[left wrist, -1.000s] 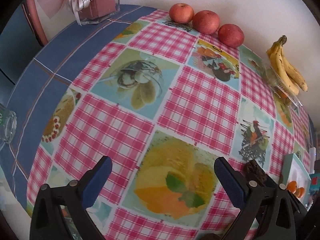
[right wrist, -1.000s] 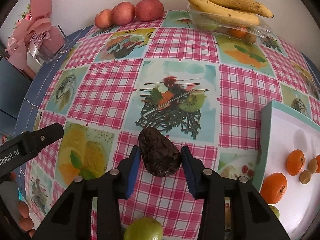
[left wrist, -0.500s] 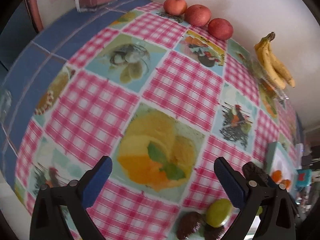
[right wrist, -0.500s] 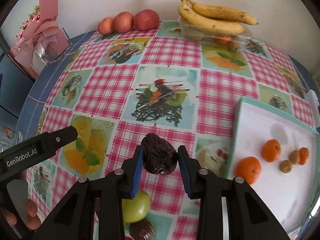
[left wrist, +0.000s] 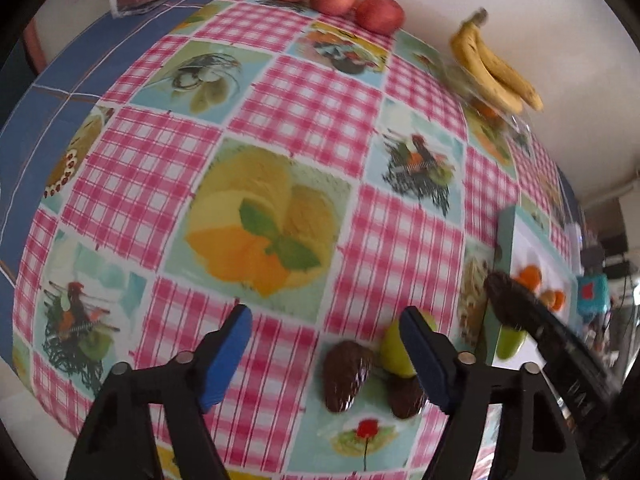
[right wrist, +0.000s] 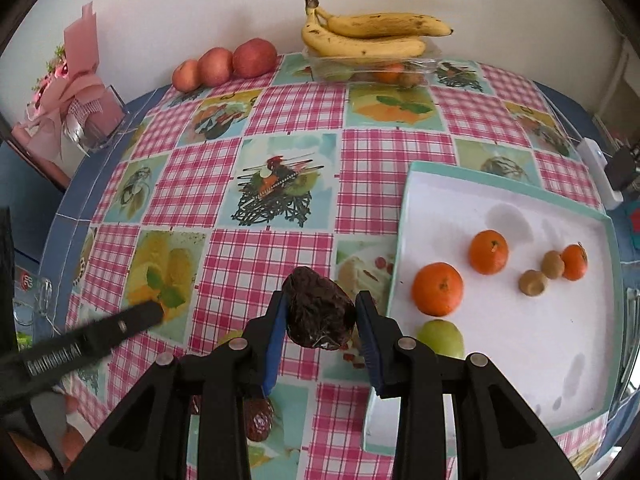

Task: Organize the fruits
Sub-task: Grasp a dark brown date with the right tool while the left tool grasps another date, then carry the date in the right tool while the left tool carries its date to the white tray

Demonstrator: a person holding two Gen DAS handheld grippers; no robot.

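A checked pink tablecloth [right wrist: 288, 112] covers the table against a white wall; only the right view shows the tray's [right wrist: 404, 216] tangerines [right wrist: 437, 289]; right claw [right wrist: 320, 320] grasps a dark avocado [right wrist: 318, 312]; left claw [left wrist: 326, 344] closing, nothing between its pads.

A checked pink cloth [right wrist: 280, 256] with printed food pictures covers the worktop. A pink ribboned gift [right wrist: 74, 92] sits in a clear box [right wrist: 100, 136] at the far left corner. A white wall [right wrist: 180, 4] stands behind.
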